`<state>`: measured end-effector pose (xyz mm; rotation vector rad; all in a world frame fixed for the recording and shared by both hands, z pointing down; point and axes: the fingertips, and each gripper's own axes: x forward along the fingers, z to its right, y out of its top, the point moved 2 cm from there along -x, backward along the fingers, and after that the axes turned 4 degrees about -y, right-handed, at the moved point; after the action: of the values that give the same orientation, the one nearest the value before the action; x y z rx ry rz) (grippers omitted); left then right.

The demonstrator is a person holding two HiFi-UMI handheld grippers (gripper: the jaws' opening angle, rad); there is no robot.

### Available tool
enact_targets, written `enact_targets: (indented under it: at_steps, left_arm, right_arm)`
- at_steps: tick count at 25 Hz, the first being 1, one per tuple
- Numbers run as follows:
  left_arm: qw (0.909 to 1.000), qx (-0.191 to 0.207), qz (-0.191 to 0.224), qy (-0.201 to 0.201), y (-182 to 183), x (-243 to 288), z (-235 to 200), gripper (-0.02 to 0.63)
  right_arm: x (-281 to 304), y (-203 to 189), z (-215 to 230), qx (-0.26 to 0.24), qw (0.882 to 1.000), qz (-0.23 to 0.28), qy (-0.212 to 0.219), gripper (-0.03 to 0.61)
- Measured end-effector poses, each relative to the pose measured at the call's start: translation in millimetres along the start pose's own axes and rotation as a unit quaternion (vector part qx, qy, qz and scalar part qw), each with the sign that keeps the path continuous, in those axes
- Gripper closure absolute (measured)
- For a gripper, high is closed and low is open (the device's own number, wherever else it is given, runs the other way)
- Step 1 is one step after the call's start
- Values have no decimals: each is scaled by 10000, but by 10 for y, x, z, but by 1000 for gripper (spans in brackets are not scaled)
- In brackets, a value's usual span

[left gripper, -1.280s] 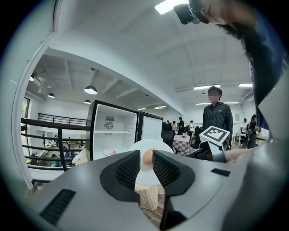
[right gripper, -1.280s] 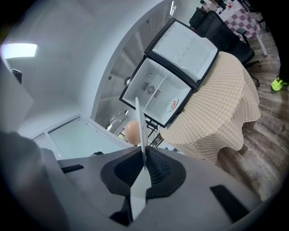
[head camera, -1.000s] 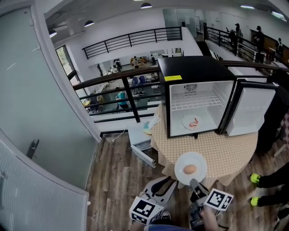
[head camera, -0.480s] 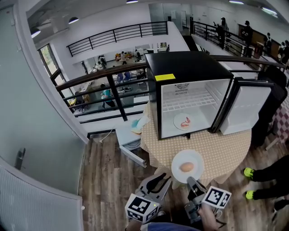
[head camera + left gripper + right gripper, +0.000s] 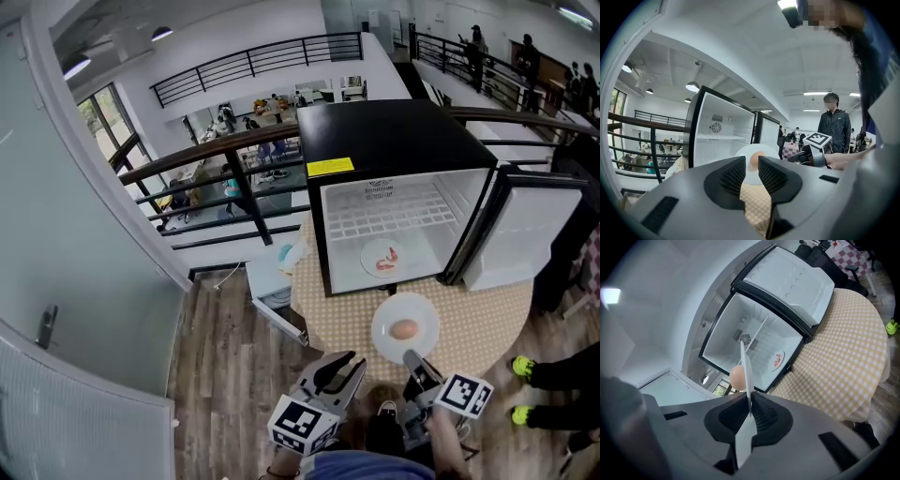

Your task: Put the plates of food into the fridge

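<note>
A white plate (image 5: pixel 405 326) with a brown egg (image 5: pixel 403 329) on it hangs over the checked tablecloth (image 5: pixel 469 314), in front of the open black mini fridge (image 5: pixel 384 141). My right gripper (image 5: pixel 413 357) is shut on the plate's near rim. In the right gripper view the plate (image 5: pixel 746 364) stands edge-on between the jaws, with the egg (image 5: pixel 737 378) beside it. A second plate (image 5: pixel 383 260) with red food lies on the fridge floor. My left gripper (image 5: pixel 339 364) hovers left of the held plate, slightly open with nothing between its fingers (image 5: pixel 733 177).
The fridge door (image 5: pixel 525 234) is swung out to the right. A person in dark clothes with green shoes (image 5: pixel 525 366) stands at the table's right. A white open drawer unit (image 5: pixel 277 295) sits on the floor left of the table, below a dark railing (image 5: pixel 216 155).
Both grippers have moved forward toward the fridge. The held plate is now further over the table and nearer the fridge opening, and the fridge looks larger.
</note>
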<state>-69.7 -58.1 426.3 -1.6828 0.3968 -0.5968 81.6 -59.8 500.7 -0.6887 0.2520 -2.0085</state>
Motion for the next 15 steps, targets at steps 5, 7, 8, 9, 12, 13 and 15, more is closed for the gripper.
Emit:
enact_targets:
  at_steps: [5, 7, 8, 9, 12, 13, 15]
  left_arm:
    - [10000, 26, 24, 93, 135, 426, 1, 520]
    - [9999, 11, 11, 161, 149, 583, 5, 520]
    - [9998, 1, 7, 200, 153, 658, 3, 520]
    - [9997, -14, 6, 239, 158, 727, 4, 520]
    - [9994, -62, 39, 337, 187, 908, 36, 520]
    - [9993, -67, 49, 360, 189, 963, 53, 520]
    - [9992, -63, 31, 384, 168, 1061, 81, 520]
  right_arm:
    - [166, 446, 158, -15, 10000, -92, -19, 554]
    - [217, 604, 240, -33, 9999, -135, -16, 554]
    - [242, 675, 282, -33, 9999, -158, -12, 554]
    - [265, 740, 319, -34, 9998, -184, 0, 554]
    - [328, 902, 422, -31, 9996, -269, 52, 554]
    - [351, 947, 459, -12, 9995, -295, 69, 554]
    - [409, 1031, 536, 30, 9994, -333, 77, 554]
